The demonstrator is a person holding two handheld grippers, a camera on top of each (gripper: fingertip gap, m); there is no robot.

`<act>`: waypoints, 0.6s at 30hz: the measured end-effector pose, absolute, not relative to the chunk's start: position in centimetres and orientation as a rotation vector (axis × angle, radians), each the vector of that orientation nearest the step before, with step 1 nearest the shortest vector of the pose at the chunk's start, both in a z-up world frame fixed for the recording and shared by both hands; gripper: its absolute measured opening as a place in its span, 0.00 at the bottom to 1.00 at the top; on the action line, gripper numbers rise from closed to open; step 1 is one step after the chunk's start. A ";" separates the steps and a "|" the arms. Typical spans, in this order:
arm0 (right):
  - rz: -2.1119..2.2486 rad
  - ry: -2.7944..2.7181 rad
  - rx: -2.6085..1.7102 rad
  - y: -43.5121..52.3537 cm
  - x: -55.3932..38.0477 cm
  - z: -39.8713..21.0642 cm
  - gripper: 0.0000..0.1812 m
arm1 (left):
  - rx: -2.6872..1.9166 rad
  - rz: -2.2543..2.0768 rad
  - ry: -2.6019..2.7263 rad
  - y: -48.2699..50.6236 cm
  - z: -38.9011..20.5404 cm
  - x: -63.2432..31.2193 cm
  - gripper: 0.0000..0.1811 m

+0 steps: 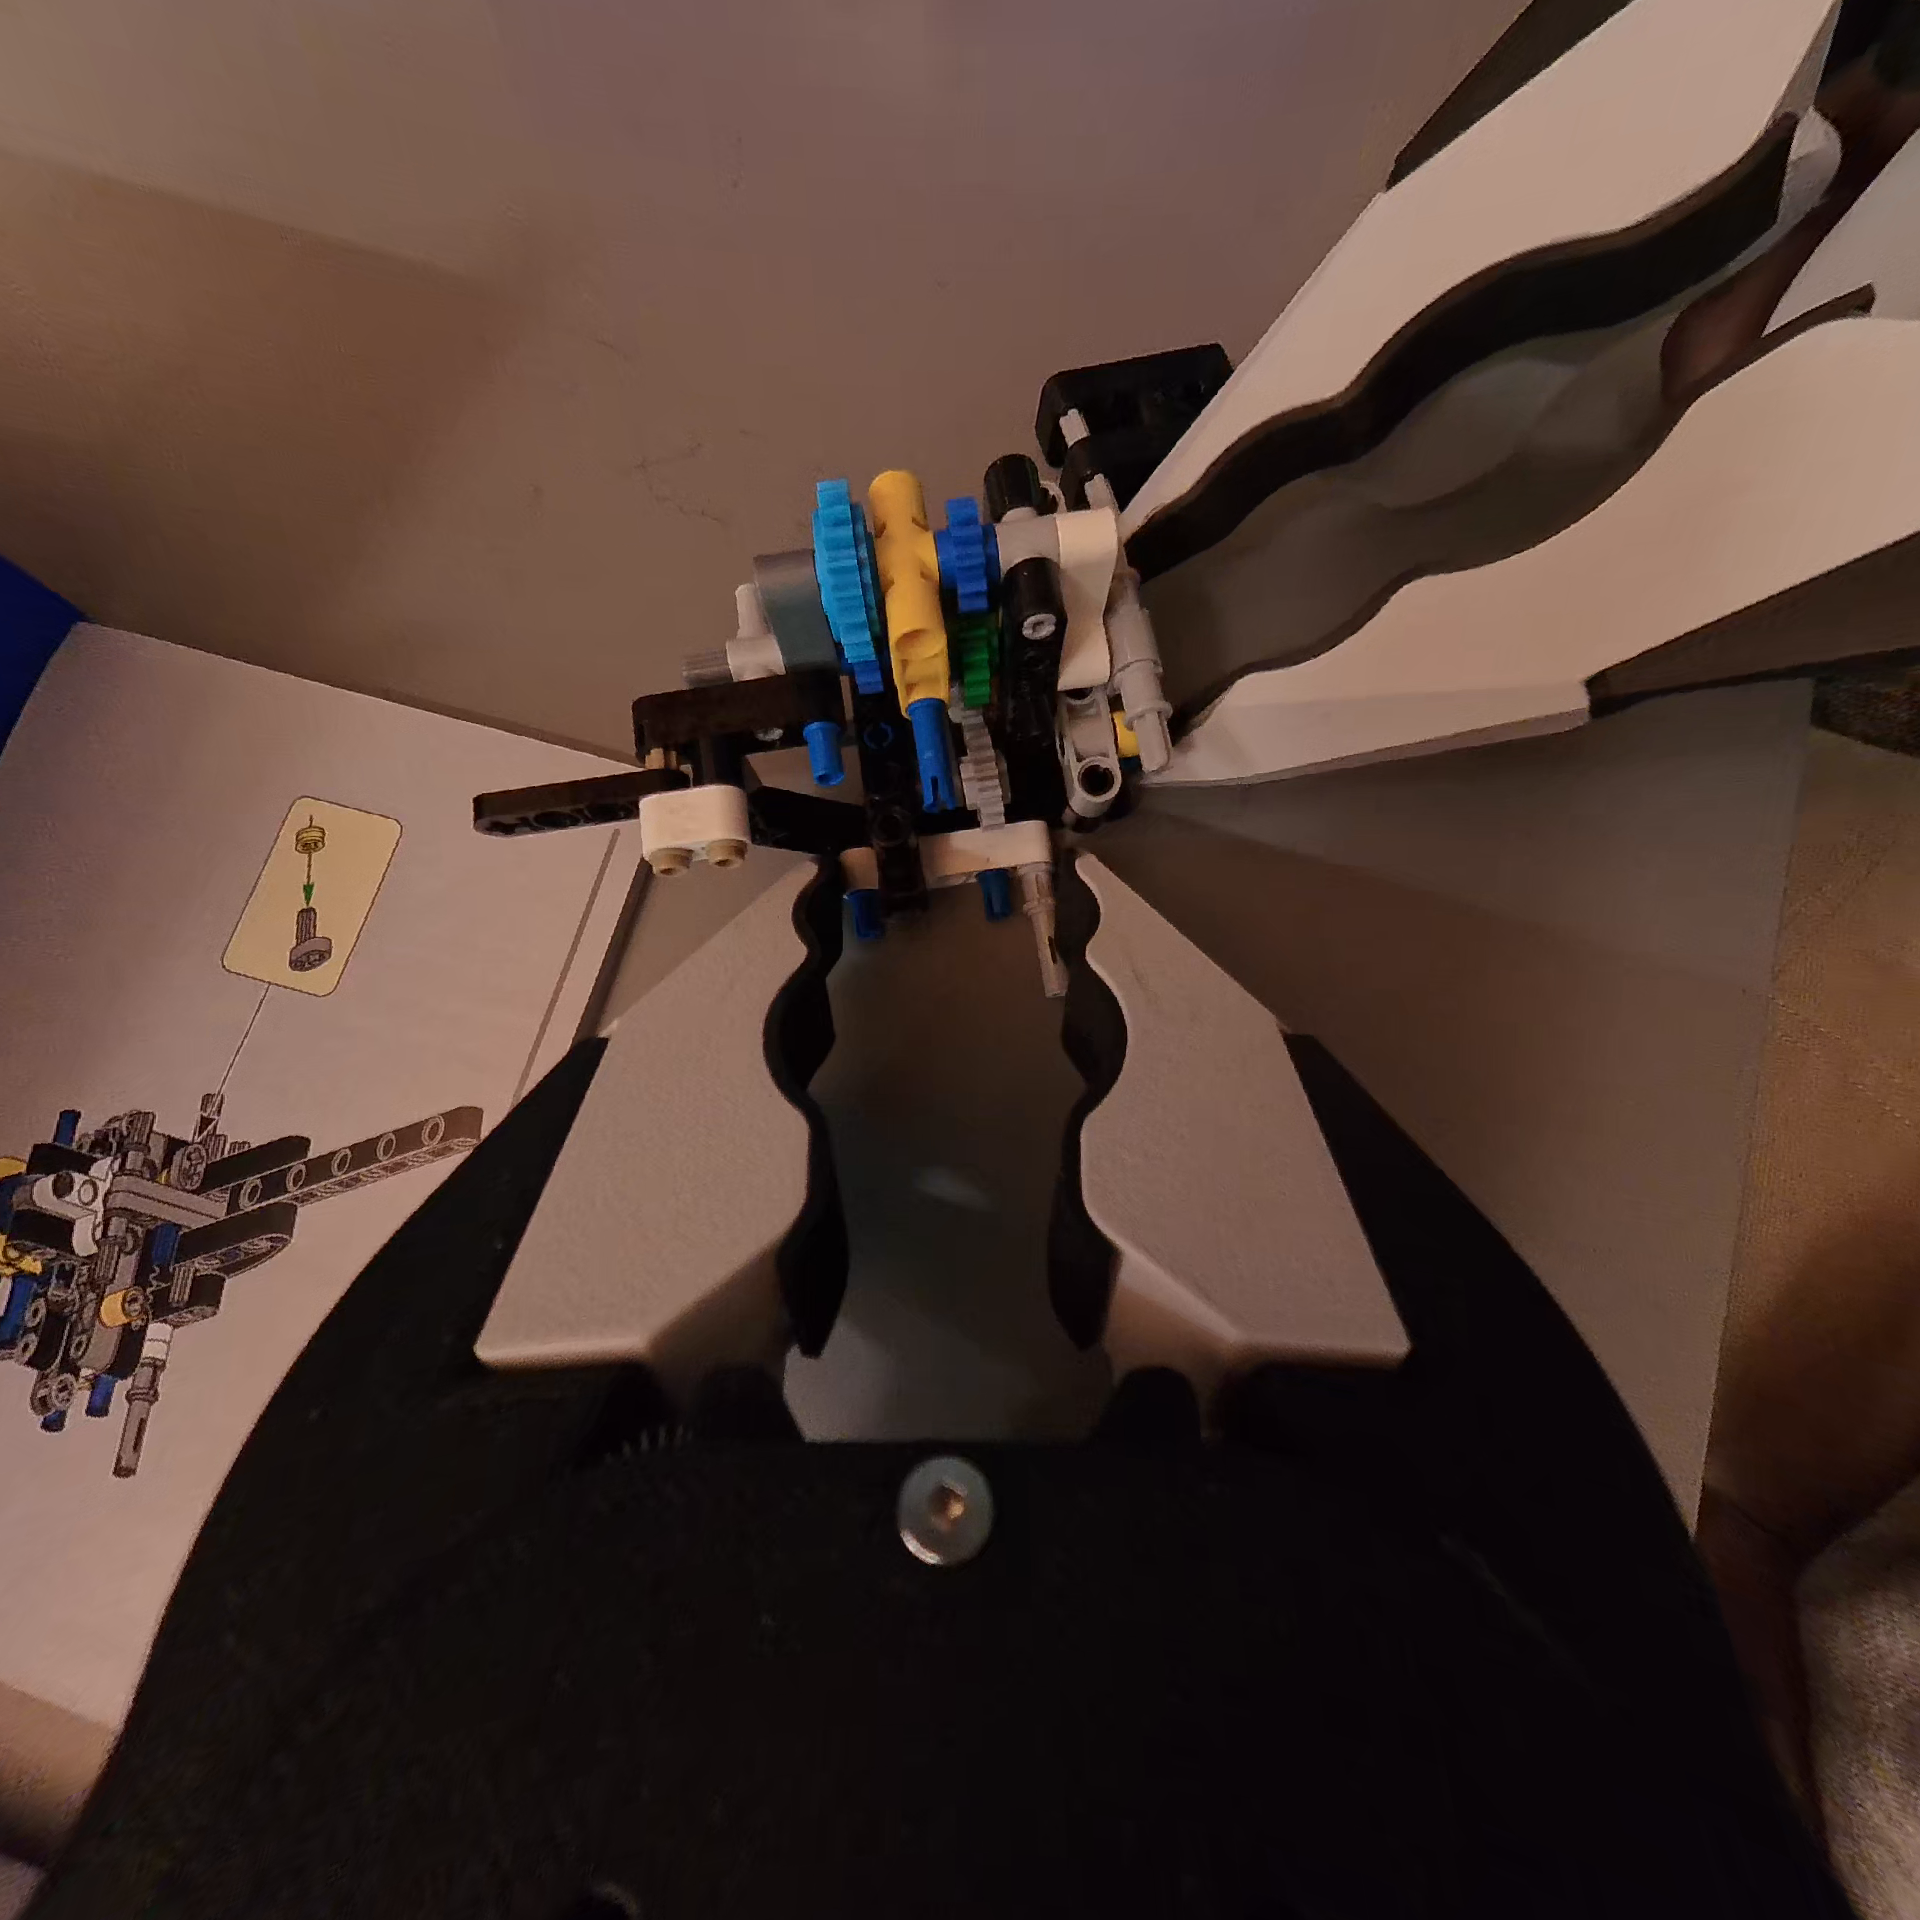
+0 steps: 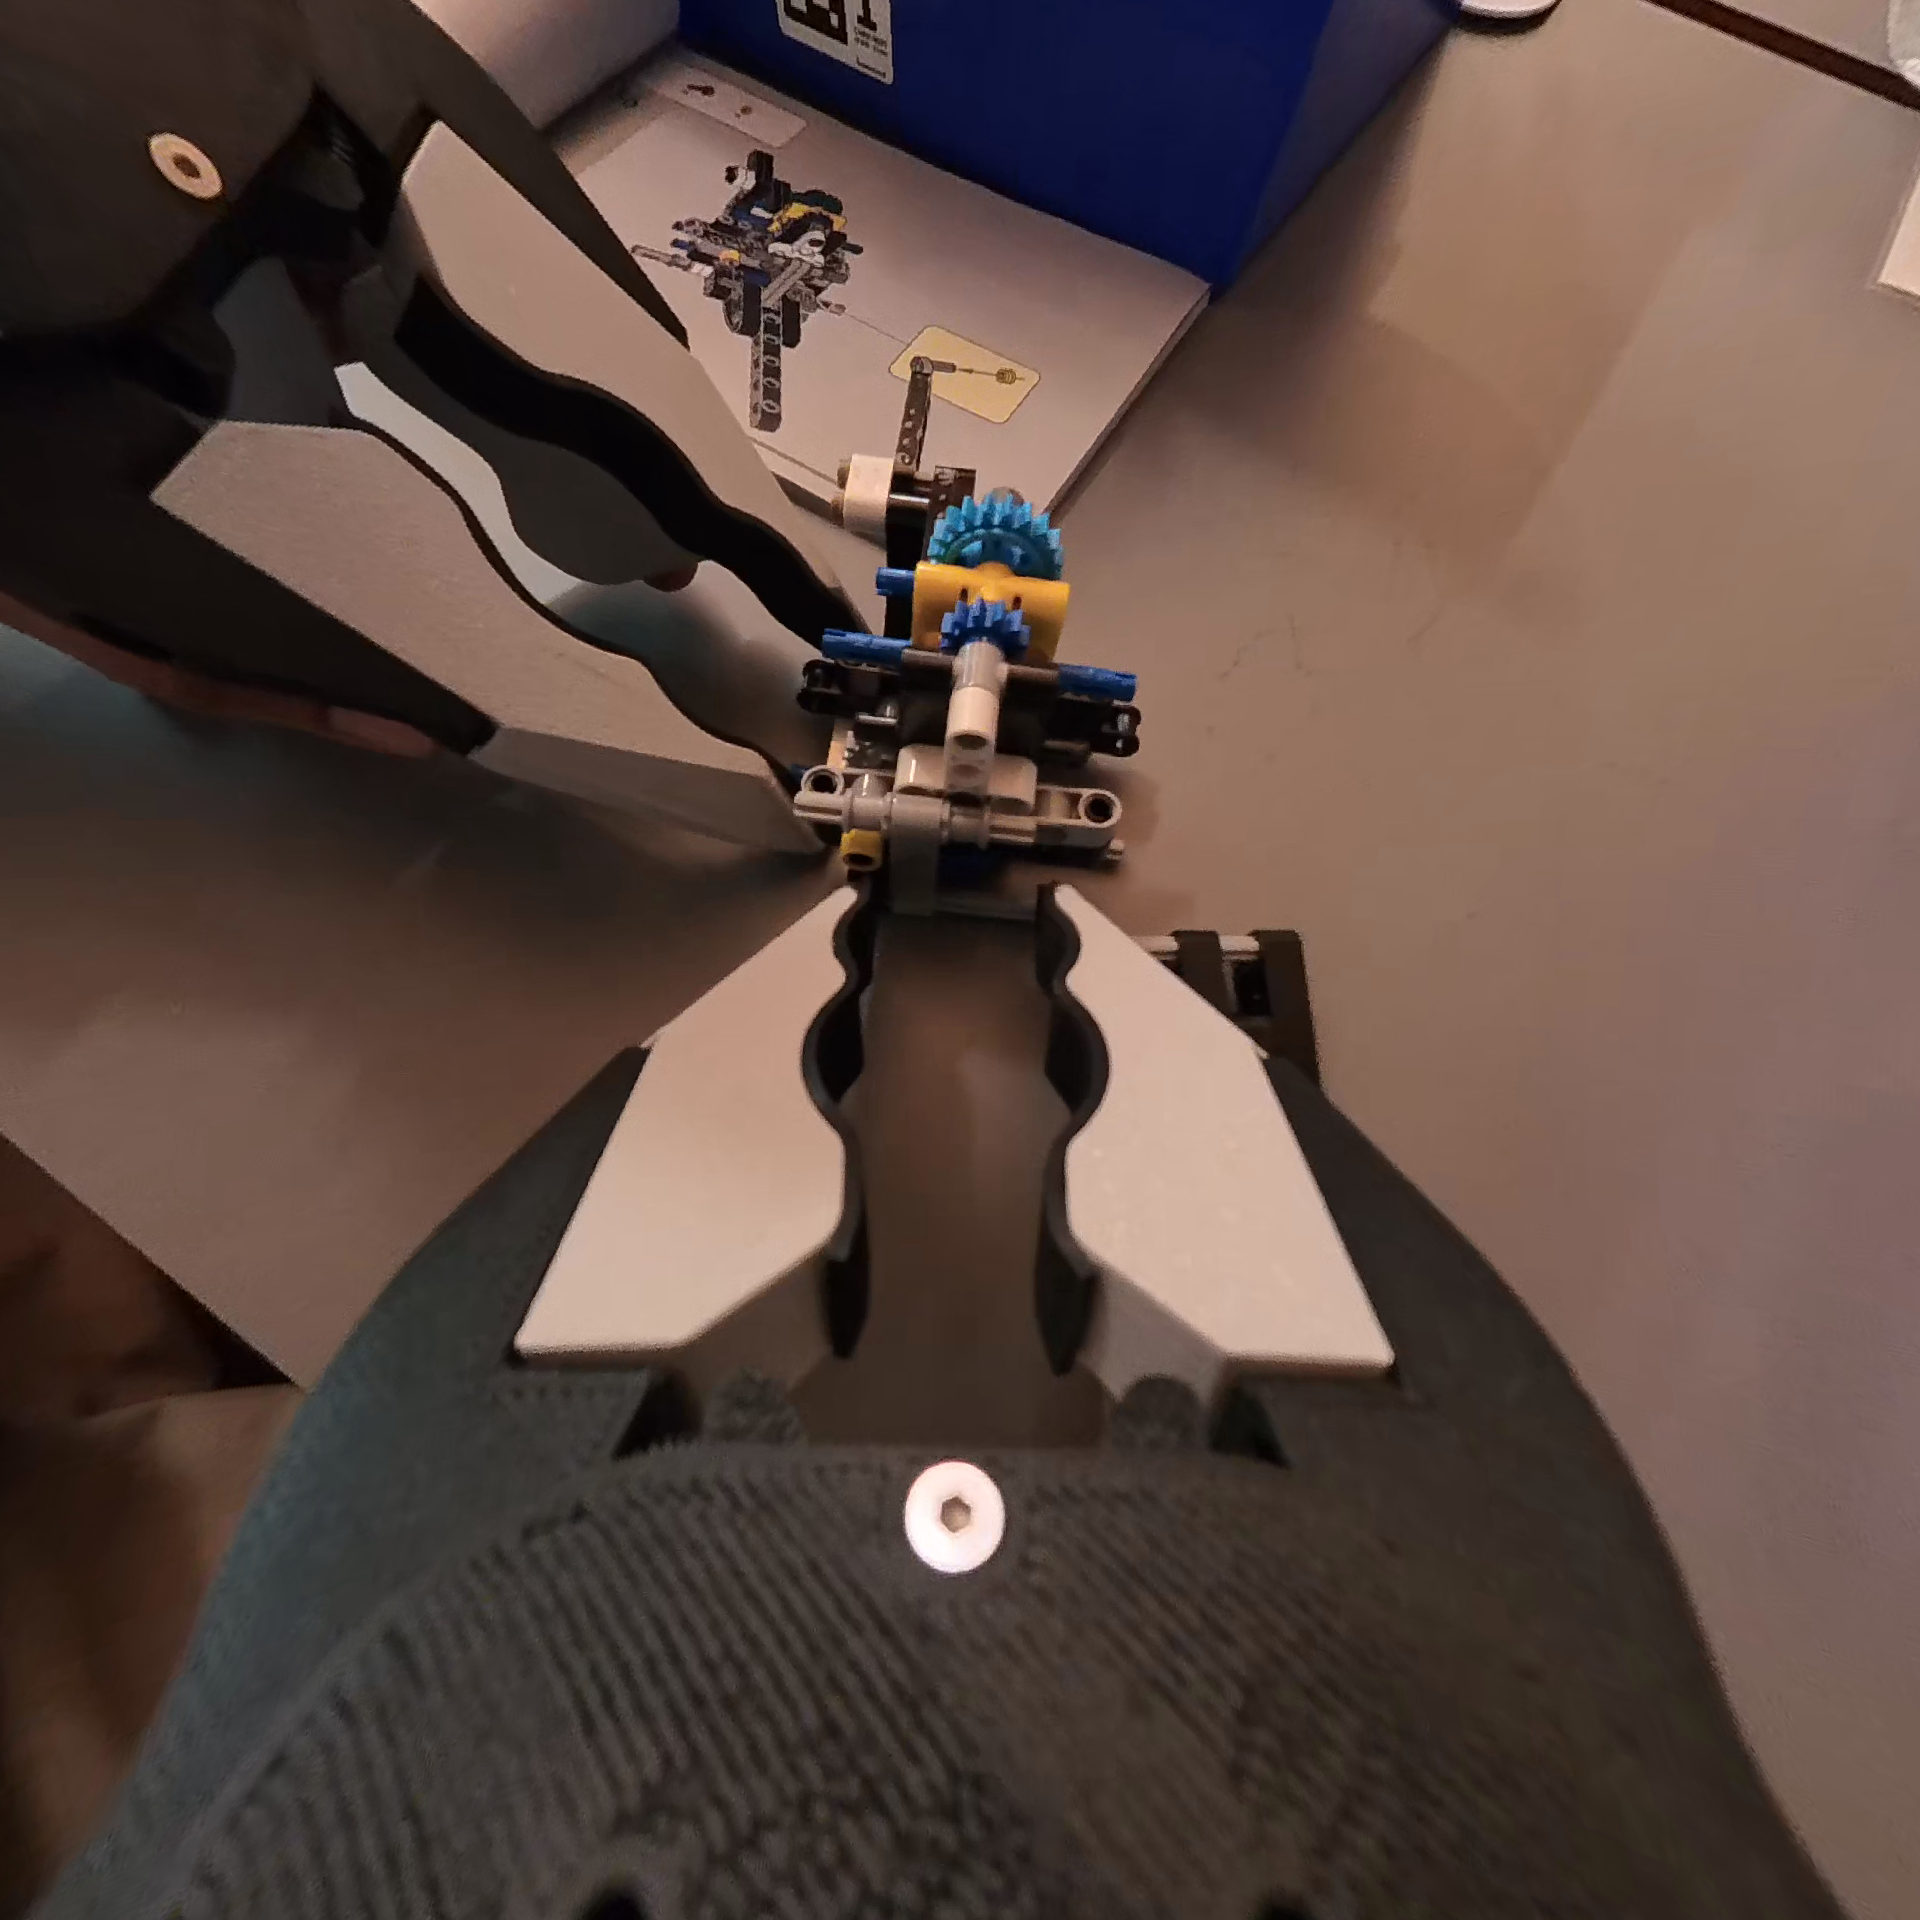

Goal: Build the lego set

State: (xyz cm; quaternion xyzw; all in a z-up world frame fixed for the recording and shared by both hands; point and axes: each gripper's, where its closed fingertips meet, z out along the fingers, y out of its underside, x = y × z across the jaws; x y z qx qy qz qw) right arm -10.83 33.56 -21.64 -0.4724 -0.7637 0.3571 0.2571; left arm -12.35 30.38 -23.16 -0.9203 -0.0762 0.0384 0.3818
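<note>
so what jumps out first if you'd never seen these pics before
The colourful lego assembly at centre, with its light blue gear and yellow piece, stands out against the grey table. Both the left hand-held gripper and the right hand-held gripper close in on it from two sides. Behind it lies the open instruction booklet, beside a blue box.

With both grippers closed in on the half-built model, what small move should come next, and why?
Probably lift the Lego assembly slightly and compare it with the instruction booklet: the left gripper and the right gripper both appear to grip it, and neither holds a loose part.
</note>
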 end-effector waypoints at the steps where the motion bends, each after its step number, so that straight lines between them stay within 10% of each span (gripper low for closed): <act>1: 0.983 -2.068 -1.284 33.6 -10.8 -21.5 0.17 | -2.348 0.098 -0.195 30.4 -23.2 -12.4 0.23; 18: 1.015 -2.132 -1.280 33.5 -11.2 -21.9 0.16 | -2.347 0.095 -0.196 30.4 -23.2 -12.4 0.23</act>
